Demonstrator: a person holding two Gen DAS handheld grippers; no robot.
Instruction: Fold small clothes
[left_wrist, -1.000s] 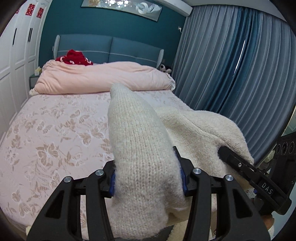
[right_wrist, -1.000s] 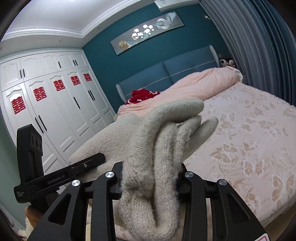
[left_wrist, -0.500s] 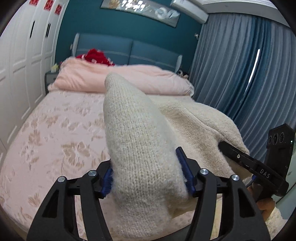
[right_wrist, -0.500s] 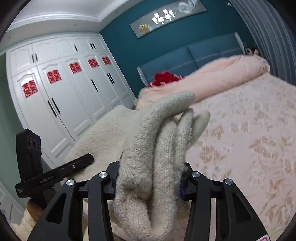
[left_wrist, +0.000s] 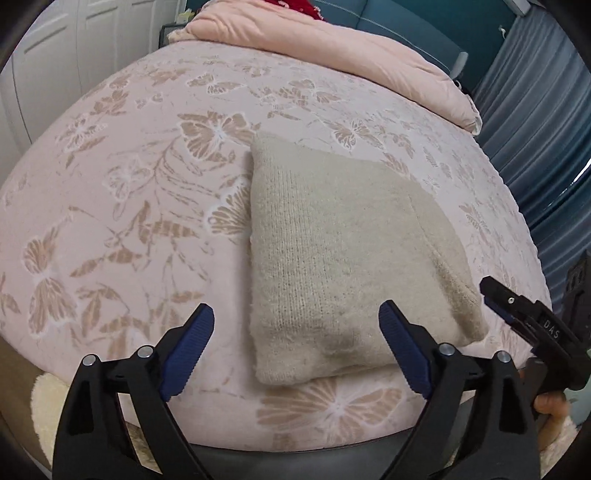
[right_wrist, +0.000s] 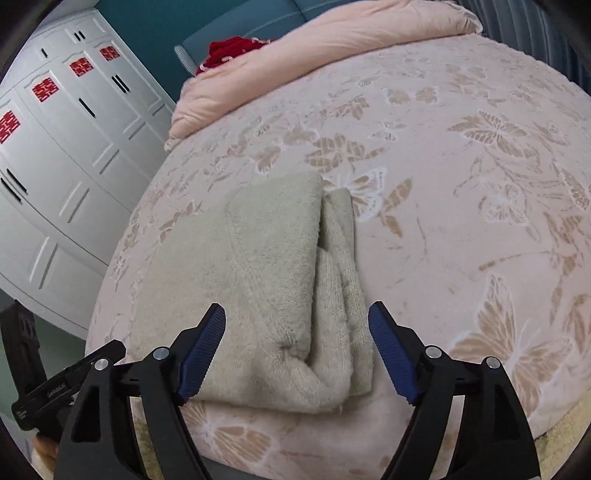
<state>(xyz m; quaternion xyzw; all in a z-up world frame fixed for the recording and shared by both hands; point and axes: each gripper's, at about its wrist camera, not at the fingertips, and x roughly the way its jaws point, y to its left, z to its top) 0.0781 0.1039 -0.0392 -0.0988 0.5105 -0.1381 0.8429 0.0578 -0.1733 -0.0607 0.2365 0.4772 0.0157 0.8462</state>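
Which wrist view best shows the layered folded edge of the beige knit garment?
The right wrist view: the beige knit garment shows its stacked layers along one side. The left wrist view shows mainly its smooth top, with that edge turned away.

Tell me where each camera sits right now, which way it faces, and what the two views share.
Left wrist: on the left gripper, angled down at the folded sweater on the bed; jaws opening, clear of the knit; right gripper at its right edge.
Right wrist: on the right gripper, angled down at the sweater's layered edge; jaws opening, nothing pinched; left gripper lower left.
Shared: sweater, bed, pink duvet, red cloth.
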